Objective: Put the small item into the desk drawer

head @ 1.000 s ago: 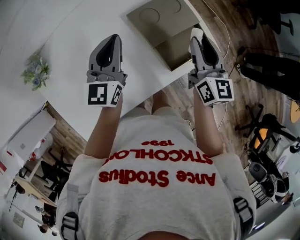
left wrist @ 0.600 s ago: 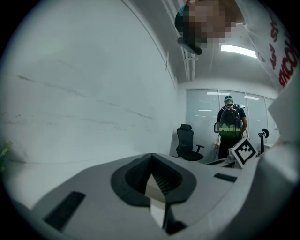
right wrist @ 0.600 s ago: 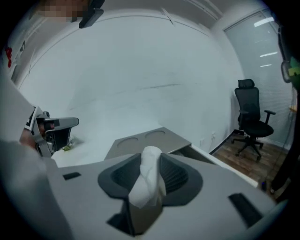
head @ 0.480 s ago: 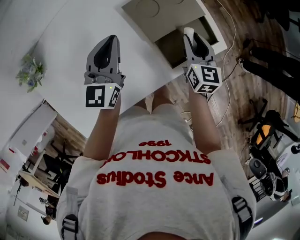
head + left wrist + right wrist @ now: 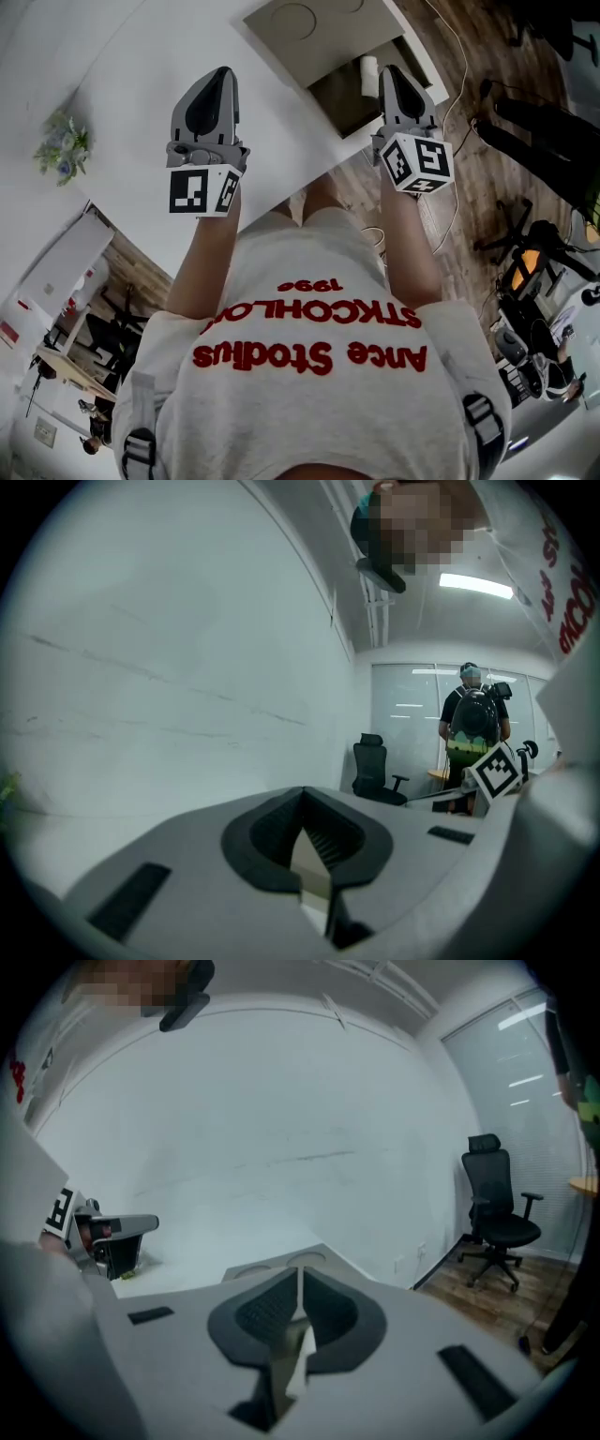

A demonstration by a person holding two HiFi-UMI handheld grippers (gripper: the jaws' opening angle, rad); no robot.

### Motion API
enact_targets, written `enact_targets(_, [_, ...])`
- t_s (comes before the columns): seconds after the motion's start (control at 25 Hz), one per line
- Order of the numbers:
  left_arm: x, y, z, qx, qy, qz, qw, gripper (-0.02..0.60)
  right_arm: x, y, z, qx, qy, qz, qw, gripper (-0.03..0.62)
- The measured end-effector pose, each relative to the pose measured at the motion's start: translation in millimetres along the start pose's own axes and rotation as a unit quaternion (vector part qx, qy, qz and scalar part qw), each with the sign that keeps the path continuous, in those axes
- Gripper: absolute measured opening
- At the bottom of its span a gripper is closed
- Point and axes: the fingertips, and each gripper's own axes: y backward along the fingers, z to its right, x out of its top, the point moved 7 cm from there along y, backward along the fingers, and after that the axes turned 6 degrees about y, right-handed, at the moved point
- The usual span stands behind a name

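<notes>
- The desk drawer (image 5: 345, 97) stands pulled open at the far right edge of the white desk (image 5: 169, 56); its dark inside shows just near of a beige panel (image 5: 319, 33) marked with two faint circles.
- The small item (image 5: 369, 76), a pale short cylinder, lies inside the drawer's opening, at its far side; whether it stands upright or lies tilted cannot be told.
- The right gripper (image 5: 390, 73) hangs over the open drawer, with the item just to the left of its tip and outside its jaws; its own view shows the right gripper (image 5: 298, 1290) with the two dark pads meeting at the tips and nothing between them; the jaws have just been closing, and they have come together empty.
- The left gripper (image 5: 225, 75) is held over the bare desk top, well to the left of the drawer and apart from the item; the left gripper view shows the left gripper (image 5: 302, 799) with its jaws pressed together and holding nothing.
- A small plant (image 5: 64, 148) with pale blue flowers sits at the far left of the desk; wooden floor (image 5: 469, 141) shows to the right of the drawer.
- A black office chair (image 5: 502, 1211) stands by the wall to the right; a person (image 5: 476, 726) with a backpack stands further off.
</notes>
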Motion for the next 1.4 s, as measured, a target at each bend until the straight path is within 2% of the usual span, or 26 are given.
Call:
enact_targets(0.12, [5.2,-0.7,-8.0,0.001,0.001,0.013,0.9999,0.006,24.0,2.8,-3.9,0.001,0.006,0.041,0.999,0.011])
enact_targets(0.48, [51.0,7.8,-10.0,0.003,-0.015,0.074,0.9972,0.006,105.1,28.7,-19.5,0.016,0.054,0.138,0.989,0.006])
enact_targets(0.72, [70.2,23.8,-16.6,0.026,-0.039,0.105,0.9933,0.006,145.5,32.8,-44.6,0.064,0.055,0.184,0.979,0.005])
enact_targets(0.88, [79.5,46.2,-29.9,0.057,-0.050,0.121,0.9897,0.008,160.9,22.3,-73.2,0.110,0.066,0.200,0.971,0.005])
enact_targets(1.04, [89.1,79.0,-48.4,0.107,-0.063,0.138,0.9827,0.006,173.6,4.5,-108.9,0.171,0.071,0.210,0.960,0.005])
enact_targets(1.4, [91.5,168.7,-88.4,0.226,-0.091,0.154,0.9576,0.006,173.4,-31.5,-200.7,0.302,0.078,0.219,0.925,0.005])
